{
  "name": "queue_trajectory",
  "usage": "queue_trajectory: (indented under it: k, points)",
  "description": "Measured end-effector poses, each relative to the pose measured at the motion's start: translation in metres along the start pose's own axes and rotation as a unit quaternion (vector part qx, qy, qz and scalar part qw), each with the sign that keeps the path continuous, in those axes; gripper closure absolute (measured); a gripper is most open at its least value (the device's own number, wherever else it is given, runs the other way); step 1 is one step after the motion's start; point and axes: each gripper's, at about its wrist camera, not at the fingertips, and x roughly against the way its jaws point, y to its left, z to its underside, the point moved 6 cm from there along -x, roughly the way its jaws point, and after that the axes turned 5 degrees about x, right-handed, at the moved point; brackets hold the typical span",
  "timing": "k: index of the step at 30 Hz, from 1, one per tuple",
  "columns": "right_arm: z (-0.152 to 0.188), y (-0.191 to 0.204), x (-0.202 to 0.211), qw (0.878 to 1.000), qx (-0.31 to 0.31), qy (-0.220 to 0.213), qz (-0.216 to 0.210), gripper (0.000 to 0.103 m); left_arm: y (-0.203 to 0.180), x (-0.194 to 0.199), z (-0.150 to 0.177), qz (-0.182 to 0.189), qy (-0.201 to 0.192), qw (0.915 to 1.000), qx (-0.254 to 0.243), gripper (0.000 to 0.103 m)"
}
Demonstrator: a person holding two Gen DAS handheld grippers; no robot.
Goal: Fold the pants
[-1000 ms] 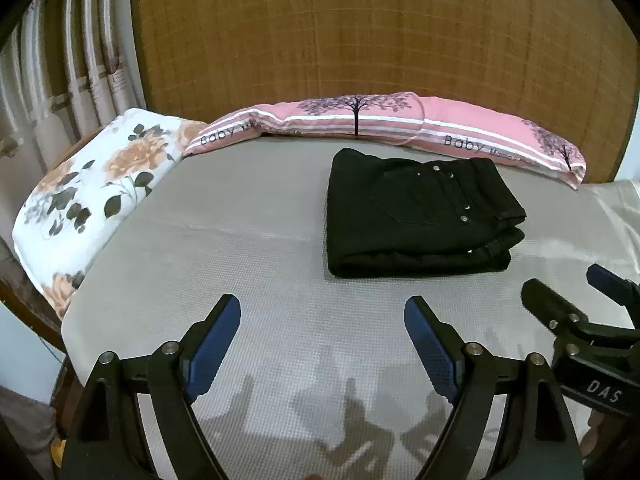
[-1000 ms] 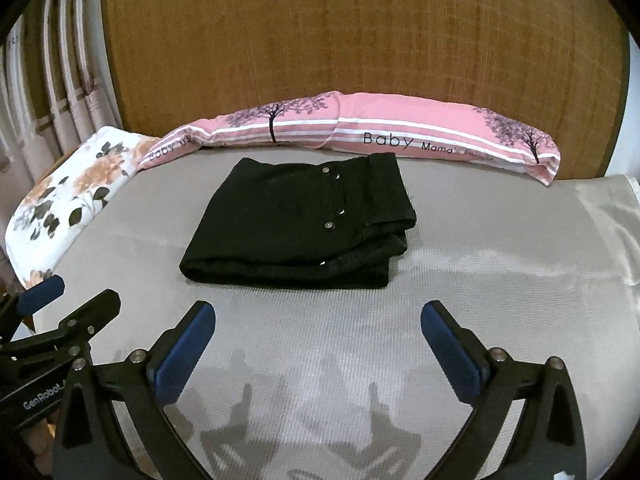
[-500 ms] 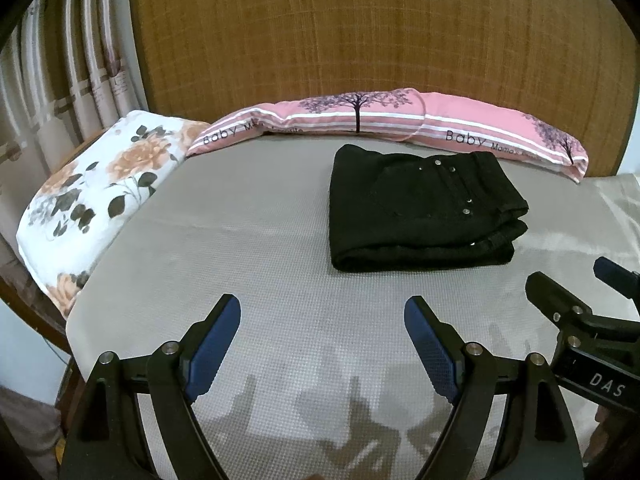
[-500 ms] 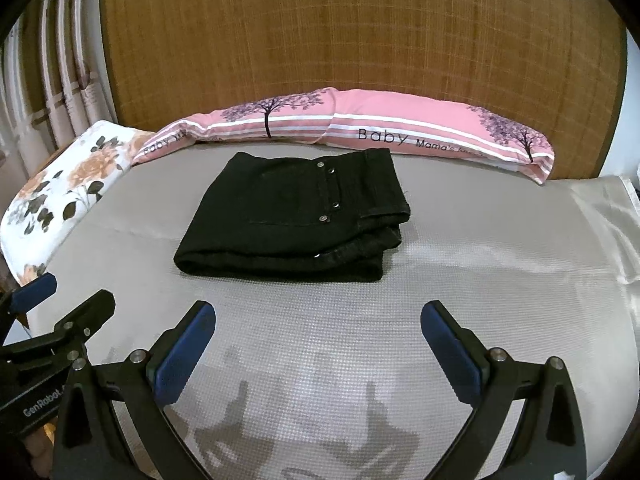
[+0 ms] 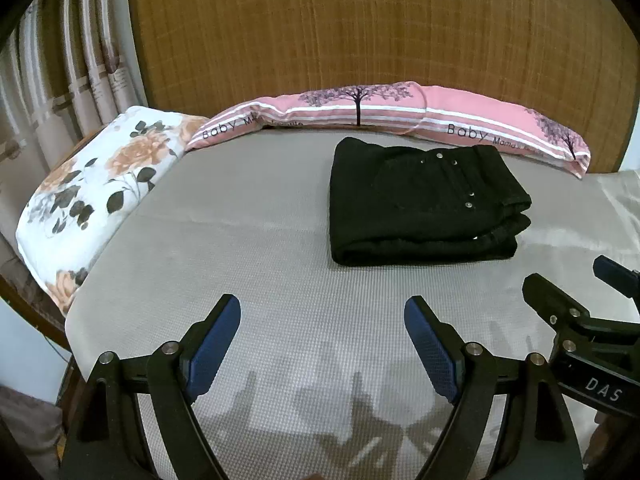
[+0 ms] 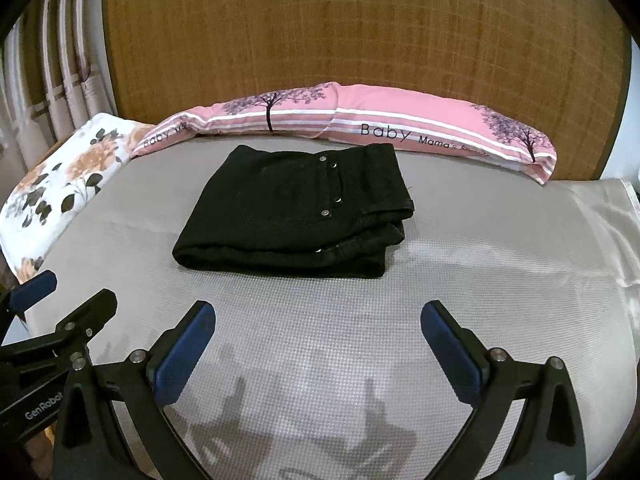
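Beside left gripper (image 6: 32, 300), "GenRobot" lettering (right view only)

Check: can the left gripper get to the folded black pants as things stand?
Probably yes. The left gripper is open and empty, the grey mat between it and the black pants is bare, and the right gripper sits off to the side.

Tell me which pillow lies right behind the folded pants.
The long pink pillow printed with trees and "Baby", directly behind the black pants. The white floral pillow sits off at the mattress's left end.
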Motion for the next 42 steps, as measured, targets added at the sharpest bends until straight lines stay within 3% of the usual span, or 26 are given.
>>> queue_trajectory:
  k: [42]
  points:
    - [-0.005, -0.006, -0.011, 1.0, 0.012, 0.016, 0.003, 0.001, -0.004, -0.011, -0.008, 0.006, 0.016, 0.9996, -0.024, 0.019]
